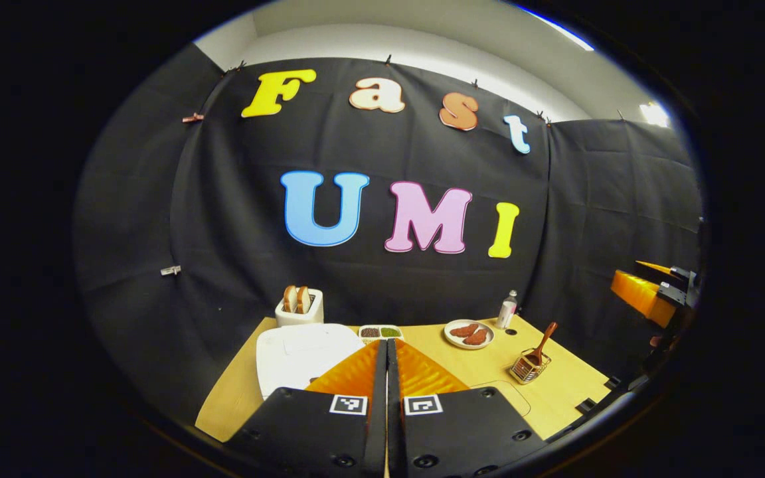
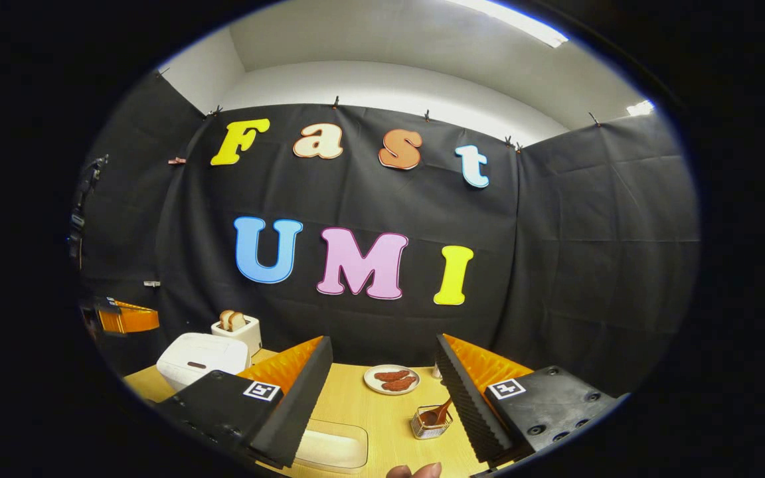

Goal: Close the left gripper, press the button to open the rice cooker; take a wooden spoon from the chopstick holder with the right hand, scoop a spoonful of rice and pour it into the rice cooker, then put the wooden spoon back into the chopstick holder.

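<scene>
The wooden counter point(image 1: 568, 385) carries everything, its far edge against the black cloth wall. Largest on it is the white rice cooker point(image 1: 299, 355), lid down, sitting toward the far left corner; in the right gripper view it shows as a rounded white body point(image 2: 200, 358) near the left edge. Just behind it, at the far edge, stands a white toaster point(image 1: 299, 309) with two slices of bread point(image 1: 296, 299) upright in its slots. The left gripper point(image 1: 386, 352) hangs above the near edge just beside the cooker, its jaws pressed together with no gap and nothing between them. The right gripper point(image 2: 382, 372) is held above the near edge with its jaws wide apart and empty, the counter showing between them. A white plate point(image 1: 467, 334) with reddish-brown pieces of food sits near the middle of the far edge, and a small two-part dish point(image 1: 380, 332) of dark and green bits lies between it and the cooker. Toward the right edge stands the wire chopstick holder point(image 1: 528, 368), well apart from the cooker, with the wooden spoon point(image 1: 543, 342) leaning in it, handle up. A small bottle point(image 1: 507, 310) stands at the far edge beside the plate. A shallow clear tray point(image 2: 333, 448) lies at the near edge.
</scene>
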The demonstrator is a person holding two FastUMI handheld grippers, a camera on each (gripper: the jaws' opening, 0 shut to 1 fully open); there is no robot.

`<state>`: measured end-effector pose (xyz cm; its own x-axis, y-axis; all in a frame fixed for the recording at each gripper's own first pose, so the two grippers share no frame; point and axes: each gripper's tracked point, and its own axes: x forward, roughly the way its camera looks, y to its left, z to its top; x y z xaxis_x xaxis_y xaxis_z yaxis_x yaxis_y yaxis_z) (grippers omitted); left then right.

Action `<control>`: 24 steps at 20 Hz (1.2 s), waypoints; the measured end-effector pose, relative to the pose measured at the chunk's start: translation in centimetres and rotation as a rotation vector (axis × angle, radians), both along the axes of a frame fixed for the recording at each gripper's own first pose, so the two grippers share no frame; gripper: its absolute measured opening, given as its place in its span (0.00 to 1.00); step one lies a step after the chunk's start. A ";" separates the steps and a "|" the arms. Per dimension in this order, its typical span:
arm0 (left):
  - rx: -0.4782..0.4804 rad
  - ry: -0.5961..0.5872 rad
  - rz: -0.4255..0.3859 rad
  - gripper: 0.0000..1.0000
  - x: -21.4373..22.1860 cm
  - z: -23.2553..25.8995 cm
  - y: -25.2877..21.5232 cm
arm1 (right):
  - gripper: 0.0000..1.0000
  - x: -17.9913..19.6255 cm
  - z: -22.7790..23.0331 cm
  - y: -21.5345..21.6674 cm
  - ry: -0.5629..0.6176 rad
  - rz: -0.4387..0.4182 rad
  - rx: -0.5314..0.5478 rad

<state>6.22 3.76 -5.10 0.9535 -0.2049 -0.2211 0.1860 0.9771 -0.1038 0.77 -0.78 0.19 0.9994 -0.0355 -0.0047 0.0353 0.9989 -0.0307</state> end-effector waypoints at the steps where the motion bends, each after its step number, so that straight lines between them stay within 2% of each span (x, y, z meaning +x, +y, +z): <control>1: -0.008 0.035 -0.001 0.06 0.8 -0.9 0.8 | 0.97 0.0 -0.2 -0.2 0.004 -0.002 -0.002; 8: -0.054 0.268 -0.010 0.06 6.4 -7.6 3.8 | 0.97 -0.6 -0.4 -1.4 0.019 -0.025 -0.035; 13: -0.105 0.479 -0.055 0.06 8.5 -12.7 3.7 | 0.97 -1.6 -0.4 -3.3 0.024 -0.062 -0.052; 18: -0.073 0.545 -0.019 0.06 10.9 -15.2 5.2 | 0.98 -2.8 -0.7 -5.2 0.031 -0.104 -0.066; 24: -0.033 0.636 -0.046 0.06 11.3 -17.8 5.0 | 0.97 -3.6 -1.1 -6.8 0.046 -0.146 -0.053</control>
<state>17.53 8.73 -22.86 0.6278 -0.2590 -0.7341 0.1199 0.9639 -0.2376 -2.84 -7.61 -0.94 0.9824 -0.1813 -0.0446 0.1769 0.9803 -0.0880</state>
